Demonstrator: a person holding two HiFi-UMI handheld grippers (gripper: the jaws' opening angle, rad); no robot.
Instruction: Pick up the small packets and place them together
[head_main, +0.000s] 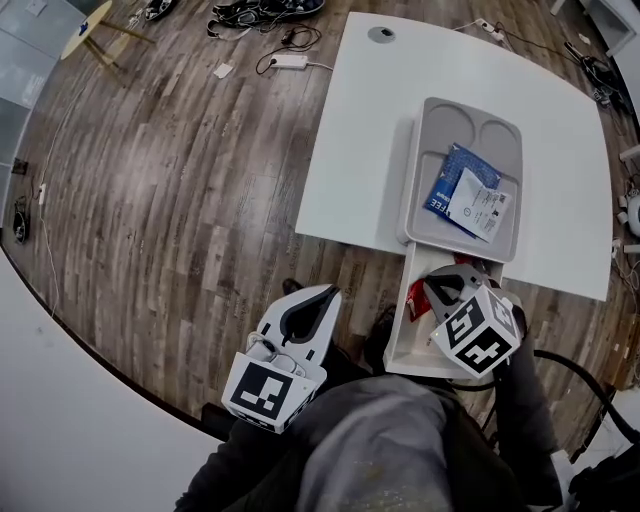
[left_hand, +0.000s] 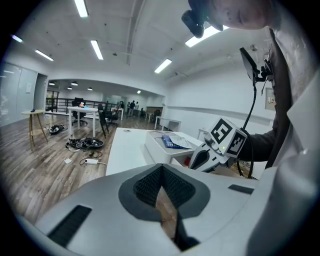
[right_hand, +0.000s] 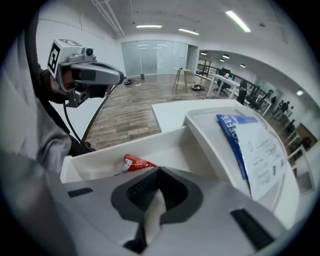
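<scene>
Nearest, the left tongs hang idle above the person's lap, off to the side of the work, tips together with nothing between them. The right tongs are over the open drawer under the desk, tips pressed together too; only the pale drawer floor seems to show through the slit behind them, so they look empty. The red packet lies in the drawer by its near wall, just beyond the right tips and a little to their left, not in their grasp. Farther on, a tray sits on the desk at the drawer's back edge, with a blue packet in it and a white sheet lying over part of that. The step in hand looks like fetching the red packet so it can join the ones in the tray. That should call for parting the right tongs, shifting them left and down until the packet sits between the pads, and pinching an edge cleanly. It lies flat near the wall, so there is little room. Then lift it clear of the drawer's rim and carry it forward to the tray.
</scene>
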